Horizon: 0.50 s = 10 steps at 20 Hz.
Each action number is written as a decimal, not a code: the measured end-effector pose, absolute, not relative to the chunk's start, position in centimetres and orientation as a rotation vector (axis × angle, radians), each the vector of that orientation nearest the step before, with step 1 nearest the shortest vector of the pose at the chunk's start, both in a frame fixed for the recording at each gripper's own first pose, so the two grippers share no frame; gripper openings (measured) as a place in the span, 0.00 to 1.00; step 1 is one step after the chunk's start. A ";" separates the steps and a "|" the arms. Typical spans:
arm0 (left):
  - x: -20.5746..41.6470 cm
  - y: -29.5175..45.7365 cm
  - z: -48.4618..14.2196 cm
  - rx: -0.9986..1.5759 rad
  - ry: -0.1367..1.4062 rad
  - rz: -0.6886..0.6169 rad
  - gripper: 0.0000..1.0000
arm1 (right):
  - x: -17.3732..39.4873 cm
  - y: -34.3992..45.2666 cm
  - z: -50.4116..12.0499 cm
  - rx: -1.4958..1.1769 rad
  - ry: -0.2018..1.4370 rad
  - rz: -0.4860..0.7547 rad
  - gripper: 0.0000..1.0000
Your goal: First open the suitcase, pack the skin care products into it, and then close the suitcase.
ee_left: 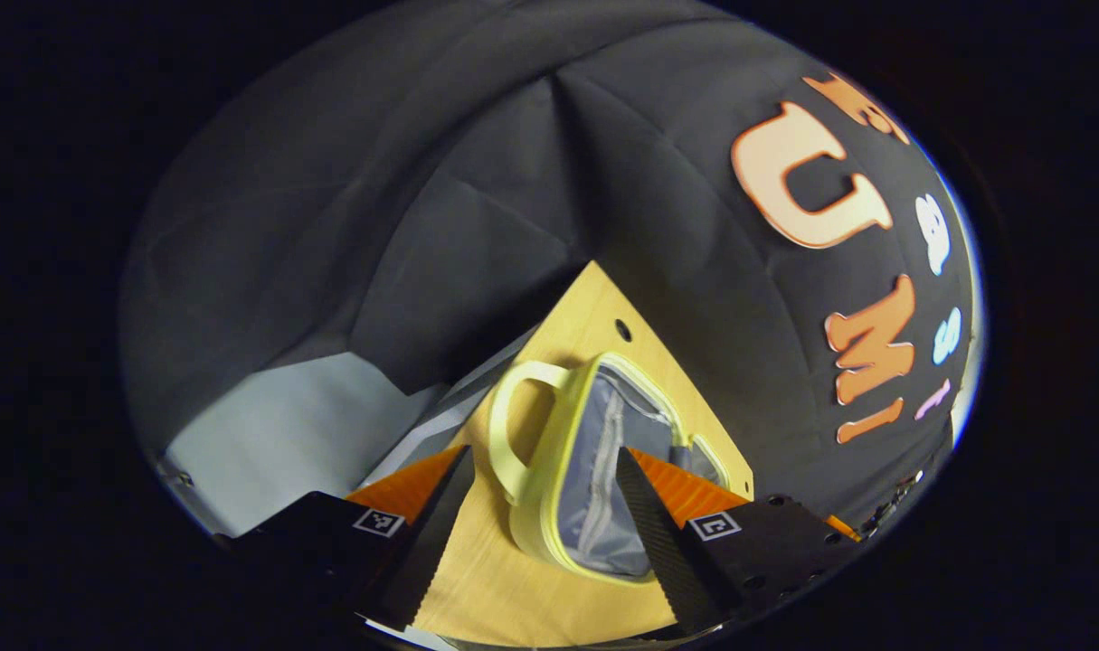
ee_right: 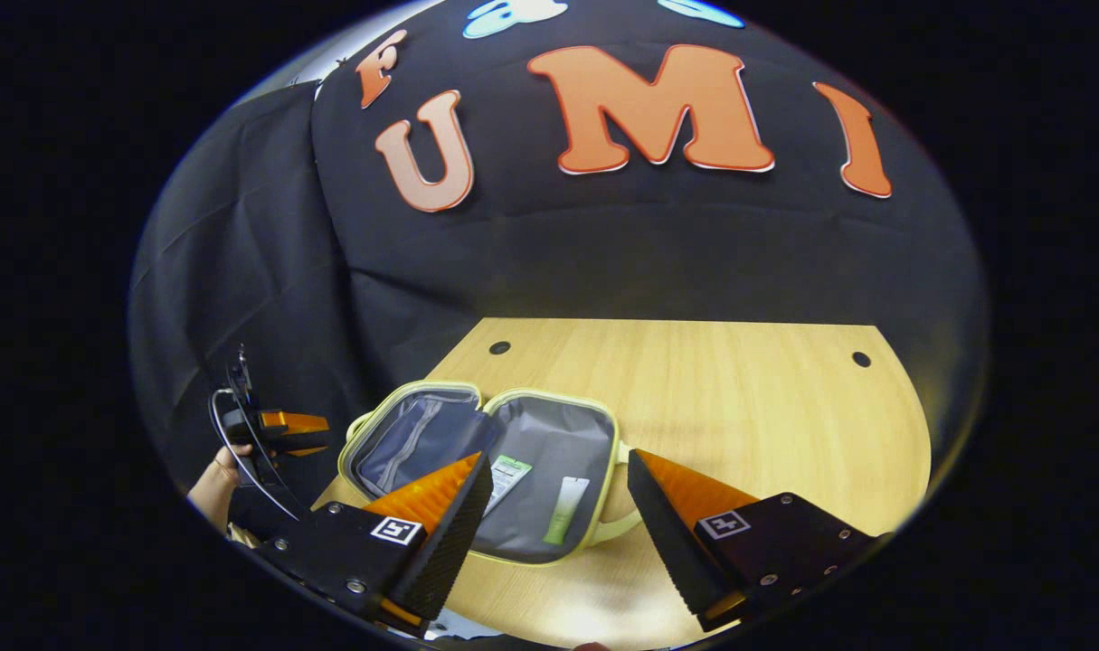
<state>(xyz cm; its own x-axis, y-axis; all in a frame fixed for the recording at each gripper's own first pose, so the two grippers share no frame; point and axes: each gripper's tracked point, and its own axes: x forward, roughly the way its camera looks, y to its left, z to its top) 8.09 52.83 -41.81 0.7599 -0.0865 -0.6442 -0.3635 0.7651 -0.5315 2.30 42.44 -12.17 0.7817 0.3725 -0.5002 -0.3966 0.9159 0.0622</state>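
In the left gripper view the left gripper (ee_left: 544, 506) has its two fingers spread wide at the bottom, one at about 7 o'clock and the other at about 5 o'clock, with nothing between them but air and the scene beyond. Past the gap, at 6 o'clock from the middle of that view, lies the suitcase (ee_left: 594, 470), a small pale yellow-green case with a grey lining. It is seen edge-on here, with its looped handle (ee_left: 513, 425) toward 9 o'clock of the case. The case rests on a light wooden table (ee_left: 513, 579), whose far corner points to 12 o'clock.

In the right gripper view the right gripper (ee_right: 558, 515) also stands wide apart and grips nothing, its fingers at about 7 and 5 o'clock. Just beyond them, at 6 to 7 o'clock of that view, the suitcase (ee_right: 477, 470) lies open flat on the table (ee_right: 739, 407), both halves showing their lining. In the half nearer 3 o'clock lie two skin care items: a pale green tube (ee_right: 563, 511) and, touching or nearly touching at its 10 o'clock, a flat white packet (ee_right: 508, 479) partly hidden by a finger. Far off at 8 o'clock, beside the table's edge, the left gripper (ee_right: 282, 434) is held by a hand (ee_right: 219, 479); whether its fingers are apart cannot be told from there.
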 end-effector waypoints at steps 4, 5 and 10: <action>11.3 53.6 -44.4 -0.789 0.709 0.144 0.98 | 3.1 39.2 -10.6 -0.018 0.512 0.317 0.95; 12.0 53.5 -44.7 -0.808 0.703 0.134 0.96 | 3.3 38.5 -10.5 -0.018 0.510 0.298 0.95; 15.4 52.6 -45.3 -0.910 0.638 0.084 0.76 | 3.7 36.5 -11.5 0.004 0.535 0.240 0.96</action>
<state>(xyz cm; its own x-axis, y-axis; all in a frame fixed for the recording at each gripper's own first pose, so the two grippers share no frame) 15.42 52.55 -45.34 0.8137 -0.1938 -0.5481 -0.3290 0.6238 -0.7090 3.67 36.52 -11.52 0.8329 0.2278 -0.5044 -0.2256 0.9719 0.0665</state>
